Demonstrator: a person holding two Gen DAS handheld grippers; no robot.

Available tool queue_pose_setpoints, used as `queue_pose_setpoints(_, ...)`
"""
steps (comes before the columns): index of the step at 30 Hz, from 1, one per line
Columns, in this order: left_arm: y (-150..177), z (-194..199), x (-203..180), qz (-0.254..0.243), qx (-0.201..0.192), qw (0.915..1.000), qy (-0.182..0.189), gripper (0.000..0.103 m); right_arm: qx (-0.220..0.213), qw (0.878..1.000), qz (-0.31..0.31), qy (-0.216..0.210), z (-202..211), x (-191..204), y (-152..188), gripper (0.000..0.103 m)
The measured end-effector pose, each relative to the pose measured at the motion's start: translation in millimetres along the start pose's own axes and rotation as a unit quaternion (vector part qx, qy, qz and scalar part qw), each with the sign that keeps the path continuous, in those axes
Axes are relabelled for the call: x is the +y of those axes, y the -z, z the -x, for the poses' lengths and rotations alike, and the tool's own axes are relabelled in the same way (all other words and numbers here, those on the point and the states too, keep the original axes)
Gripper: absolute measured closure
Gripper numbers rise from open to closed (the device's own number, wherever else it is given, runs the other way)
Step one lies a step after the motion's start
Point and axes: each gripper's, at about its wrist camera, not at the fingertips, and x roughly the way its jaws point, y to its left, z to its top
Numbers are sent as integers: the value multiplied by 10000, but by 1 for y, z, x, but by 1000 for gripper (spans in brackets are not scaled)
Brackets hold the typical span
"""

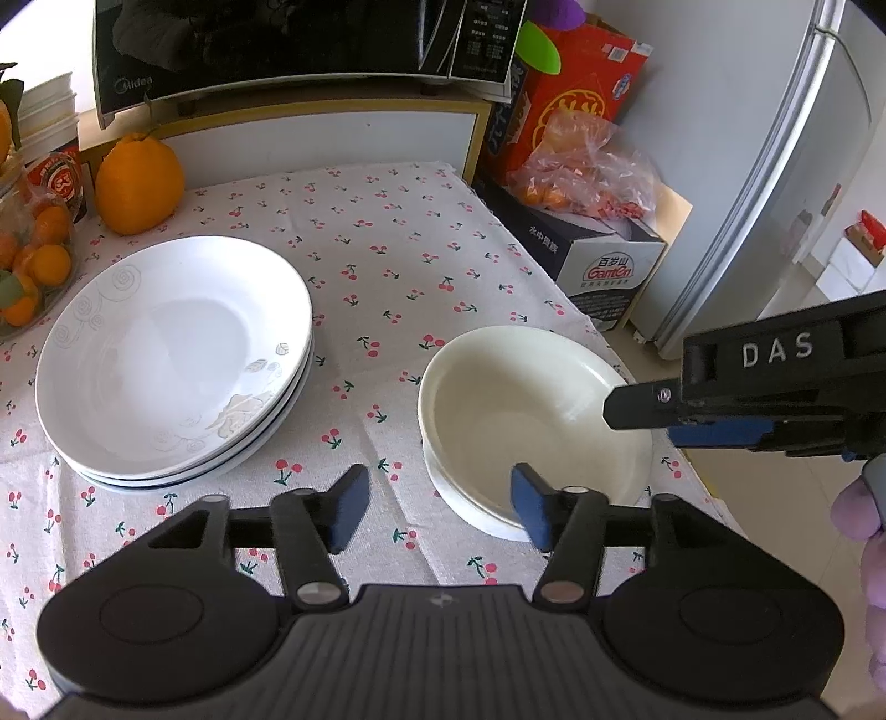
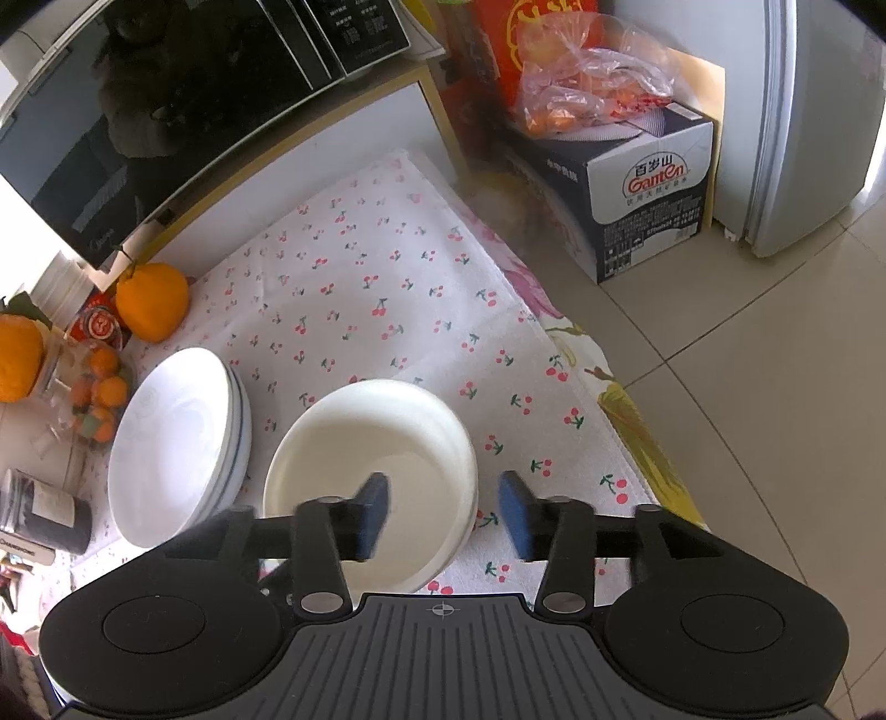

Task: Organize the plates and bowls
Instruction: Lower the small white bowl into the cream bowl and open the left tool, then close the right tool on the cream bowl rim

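Note:
A stack of white patterned plates (image 1: 171, 360) lies at the left of the cherry-print cloth; it also shows in the right wrist view (image 2: 171, 443). A stack of cream bowls (image 1: 526, 421) sits to its right, also in the right wrist view (image 2: 376, 471). My left gripper (image 1: 440, 507) is open and empty, with its right finger over the bowls' near rim. My right gripper (image 2: 443, 512) is open, its jaws either side of the bowls' right rim, gripping nothing. It shows in the left wrist view (image 1: 626, 410) over the bowls' right edge.
A microwave (image 1: 304, 50) stands at the back on a shelf. A large orange (image 1: 138, 183) and a jar of small oranges (image 1: 33, 266) sit at the left. Boxes (image 1: 598, 260) and a fridge (image 1: 775, 166) stand beyond the table's right edge.

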Motion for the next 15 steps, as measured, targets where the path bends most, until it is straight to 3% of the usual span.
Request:
queue_pose_setpoints(9,1,6,1,-52,-240,9997,-51,7,-216,9997,49,-89,6,-3,-1,29)
queue_pose_setpoints(15,5,13,7,-89,-499,9987,42,2,-616,9978,231,-113,14,-9,-1,18)
